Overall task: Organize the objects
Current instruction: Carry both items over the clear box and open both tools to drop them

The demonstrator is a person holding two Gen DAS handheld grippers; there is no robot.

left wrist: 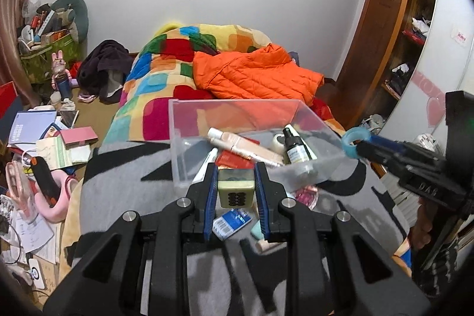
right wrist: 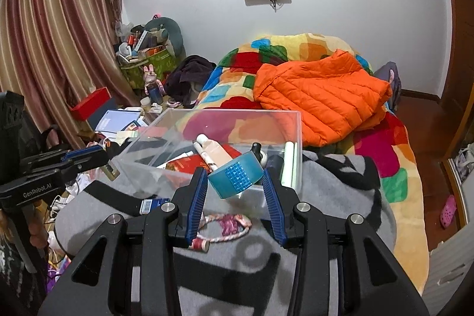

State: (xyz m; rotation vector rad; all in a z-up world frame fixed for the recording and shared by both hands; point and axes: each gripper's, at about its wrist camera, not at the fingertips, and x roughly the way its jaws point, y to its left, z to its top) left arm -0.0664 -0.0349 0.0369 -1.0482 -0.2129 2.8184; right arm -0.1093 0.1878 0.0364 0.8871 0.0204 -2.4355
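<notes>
My left gripper (left wrist: 236, 185) is shut on a cream mahjong-like block (left wrist: 236, 188) with black dots, held just before the near wall of a clear plastic box (left wrist: 177, 135). The box holds tubes (left wrist: 237, 142), a dark spray bottle (left wrist: 293, 145) and a red packet (left wrist: 234, 160). My right gripper (right wrist: 235, 178) is shut on a blue tape roll (right wrist: 235, 175), held over the box's near edge (right wrist: 297, 138). The roll also shows in the left wrist view (left wrist: 354, 142), at the box's right corner. The left gripper shows at the left of the right wrist view (right wrist: 103, 160).
The box sits on a grey-and-black blanket (right wrist: 326, 191) on a bed. A blue packet (left wrist: 232, 222), a pink braided cord (right wrist: 225, 225) and a small spool (right wrist: 201, 245) lie on the blanket near me. An orange jacket (right wrist: 320, 99) lies behind the box. Clutter covers the floor at left (left wrist: 44, 156).
</notes>
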